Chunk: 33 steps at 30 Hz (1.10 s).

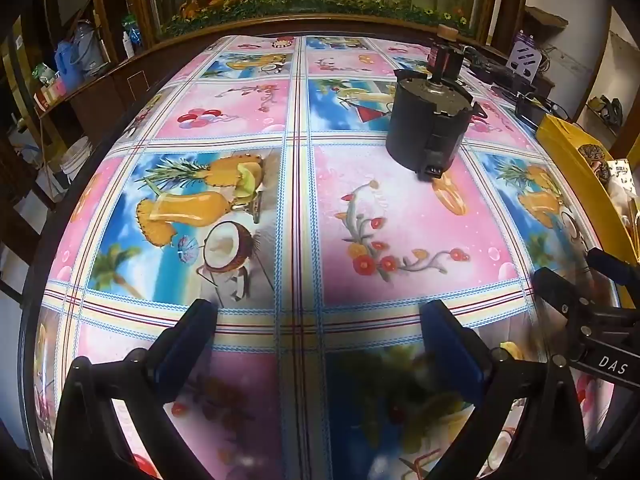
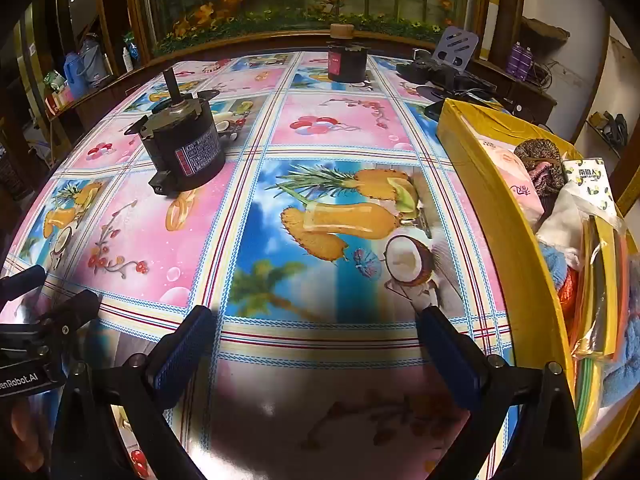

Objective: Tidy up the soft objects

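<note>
nearest us, our right gripper [image 2: 316, 344] hangs over the tabletop [image 2: 320, 208] with its jaws spread wide and nothing between them; our left gripper [image 1: 318, 340] does the same beside it, also empty. both tilt steeply downward. the soft objects [image 2: 560, 216] sit piled in the yellow box [image 2: 516, 216], off to the right of the right jaws and just beside them, so we judge the right hand much the nearer. the box's long axis runs away from us along the tabletop edge. farther out stands a black motor [image 2: 184, 148], and beyond it a dark jar [image 2: 347, 60].
</note>
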Each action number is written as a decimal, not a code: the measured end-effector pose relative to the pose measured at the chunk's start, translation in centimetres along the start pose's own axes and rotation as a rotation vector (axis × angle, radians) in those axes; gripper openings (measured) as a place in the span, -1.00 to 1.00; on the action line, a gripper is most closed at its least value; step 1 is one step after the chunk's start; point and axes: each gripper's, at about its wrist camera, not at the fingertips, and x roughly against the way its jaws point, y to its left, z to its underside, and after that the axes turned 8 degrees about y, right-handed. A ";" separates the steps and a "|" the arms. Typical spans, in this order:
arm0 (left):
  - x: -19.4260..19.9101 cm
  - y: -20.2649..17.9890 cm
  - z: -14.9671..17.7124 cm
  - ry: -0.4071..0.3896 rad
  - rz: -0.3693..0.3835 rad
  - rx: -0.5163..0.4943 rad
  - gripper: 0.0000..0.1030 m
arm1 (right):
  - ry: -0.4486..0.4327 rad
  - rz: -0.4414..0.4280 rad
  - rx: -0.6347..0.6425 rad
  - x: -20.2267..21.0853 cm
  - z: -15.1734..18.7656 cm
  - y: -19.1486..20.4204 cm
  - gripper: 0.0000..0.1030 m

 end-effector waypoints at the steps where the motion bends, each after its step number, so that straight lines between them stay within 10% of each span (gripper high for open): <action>1: 0.0 0.0 0.0 0.000 0.000 0.000 1.00 | 0.003 0.000 0.000 0.0 0.0 0.0 0.99; 33: -0.1 -0.2 -0.4 -0.011 0.010 0.004 1.00 | 0.002 -0.001 0.002 0.1 -0.1 0.1 0.99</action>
